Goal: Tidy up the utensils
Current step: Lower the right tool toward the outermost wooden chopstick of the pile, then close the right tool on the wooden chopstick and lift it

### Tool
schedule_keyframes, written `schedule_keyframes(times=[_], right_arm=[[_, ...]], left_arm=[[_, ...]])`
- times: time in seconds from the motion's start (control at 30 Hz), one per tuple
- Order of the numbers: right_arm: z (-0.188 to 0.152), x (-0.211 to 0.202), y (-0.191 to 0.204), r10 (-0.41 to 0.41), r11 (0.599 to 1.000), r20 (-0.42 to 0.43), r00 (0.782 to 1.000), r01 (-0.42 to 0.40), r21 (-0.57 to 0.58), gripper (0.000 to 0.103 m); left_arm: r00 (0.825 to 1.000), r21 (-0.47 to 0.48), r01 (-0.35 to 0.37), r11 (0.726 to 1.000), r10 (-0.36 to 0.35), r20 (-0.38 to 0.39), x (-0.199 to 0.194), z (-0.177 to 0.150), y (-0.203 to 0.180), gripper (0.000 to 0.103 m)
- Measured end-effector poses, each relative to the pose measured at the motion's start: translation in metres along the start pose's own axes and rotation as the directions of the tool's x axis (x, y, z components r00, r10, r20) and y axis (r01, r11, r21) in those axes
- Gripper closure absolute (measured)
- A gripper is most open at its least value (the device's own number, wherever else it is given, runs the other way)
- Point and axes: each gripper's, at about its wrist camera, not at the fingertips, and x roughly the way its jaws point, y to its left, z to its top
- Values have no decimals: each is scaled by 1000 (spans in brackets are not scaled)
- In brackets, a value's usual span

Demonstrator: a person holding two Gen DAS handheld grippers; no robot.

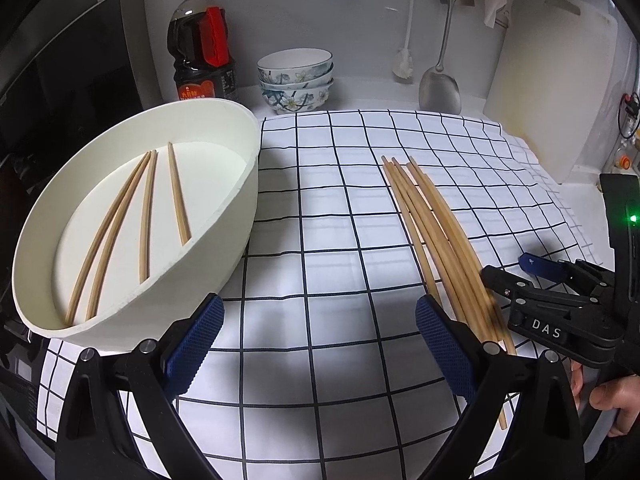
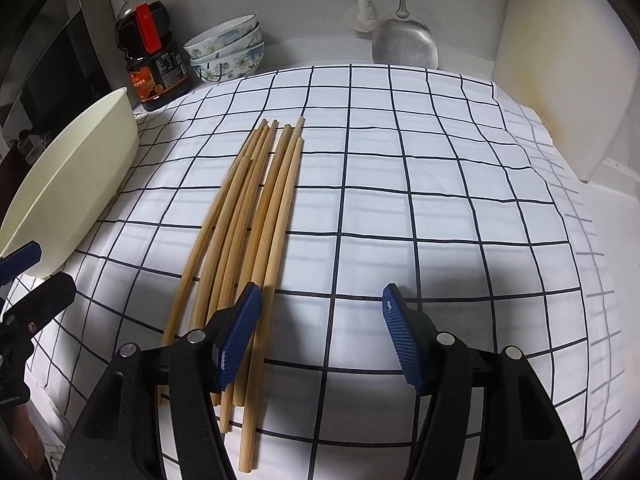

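My right gripper stands with its jaws apart and nothing between the pads; its left pad hangs over the near ends of the loose chopsticks, while the right pad sits over bare checked cloth. So the bundle lies mostly to the left of my opening, not centred in it. If I close from here, I judge I would catch only the rightmost stick or two, or push the left pad down onto the pile and roll the sticks apart.

They lie packed side by side and partly overlapped, pointing away to the far side. A pinch at the near ends could also let the far tips swing and fan out on lifting.

My left gripper is likewise wide open and empty, hovering over the cloth between the white tub on the left and the bundle on the right. The tub already has four chopsticks in it. Its right pad is close to the bundle's near ends, and the two grippers are near each other there, so I could knock them together.

The cloth is wrinkled and could drag if a pad scrapes it.
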Motion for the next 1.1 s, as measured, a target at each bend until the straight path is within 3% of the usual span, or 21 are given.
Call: schedule_keyframes(times=[0.13,0.33,0.6,0.83,1.1], right_arm=[[-3,1,7,-58,996,-8,998,57,-72,41],[-2,2,0,-93,994,22,995,94,-59,42],[1,1,-32,-81,997,14,997,81,17,42],[1,1,-33,-74,997,13,997,74,12,42],[1,2,-31,-75,997,18,997,75,9,42]], left_arm=[[1000,14,-4,1000,4,-1,1,0,-3,8],[1000,23,0,1000,0,-21,10,1,-11,8],[998,64,-31,997,34,-45,30,3,-35,8],[993,71,-59,996,66,-96,52,1,-41,8],[989,107,-104,989,114,-92,60,-1,-48,6]])
